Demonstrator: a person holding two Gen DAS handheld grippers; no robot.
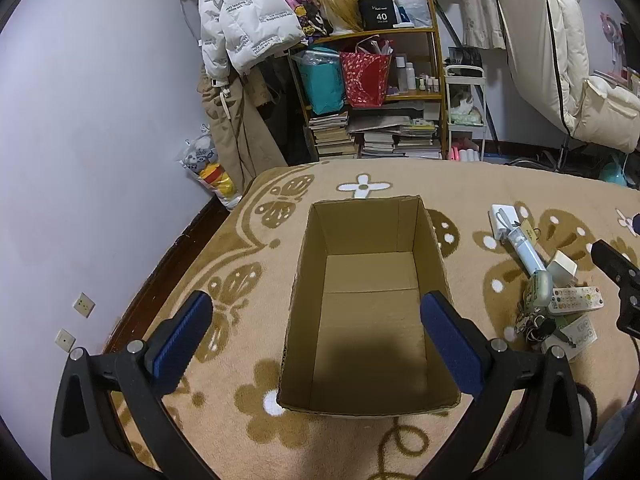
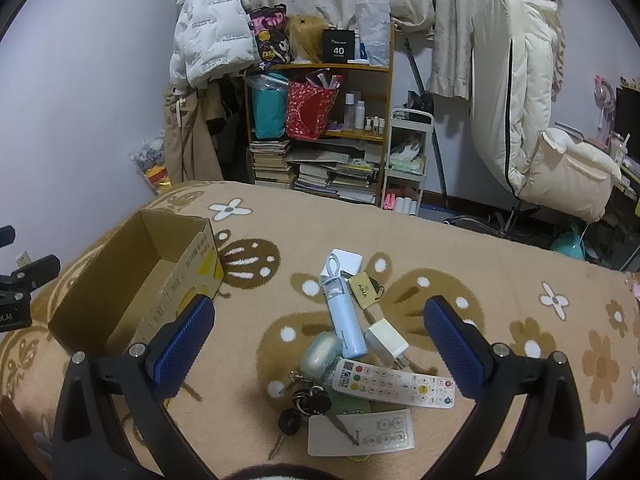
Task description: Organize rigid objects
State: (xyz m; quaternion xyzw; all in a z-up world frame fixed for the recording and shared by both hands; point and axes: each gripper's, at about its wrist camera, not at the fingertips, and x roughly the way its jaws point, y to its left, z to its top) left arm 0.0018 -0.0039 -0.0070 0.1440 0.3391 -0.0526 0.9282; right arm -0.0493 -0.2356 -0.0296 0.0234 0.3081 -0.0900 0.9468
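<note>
A: Clutter first. Where does it lie from the right gripper (image 2: 318, 344)?

B: Straight ahead and below, between its spread fingers. That gripper is wide open and holds nothing. The heap sits on the patterned blanket (image 2: 500, 264), to the right of the cardboard box (image 2: 132, 280).

A: And the left gripper (image 1: 316, 340)?

B: Also spread wide, empty, poised over the box (image 1: 360, 304), whose inside looks bare. The pile lies well off to its right, so the right hand is the nearer one for any pick.

A: Long axes?

B: The pale blue bottle (image 2: 346, 320) runs away from the camera, roughly along the fingers' line. The remote control (image 2: 394, 386) lies crosswise, nearly at right angles to the bottle, with its upper edge by the bottle's base. I judge the remote needs a wrist turn for a grasp across its narrow width.

A: Count them.

B: One bottle, one remote, one rounded pale green case (image 2: 320, 354), one white charger (image 2: 386, 342) beside the bottle, another white block (image 2: 348, 262) at the bottle's far end, one tan tag (image 2: 363, 292), one bunch of keys (image 2: 306, 400), one flat white card (image 2: 362, 432) nearest the camera. One box.
</note>
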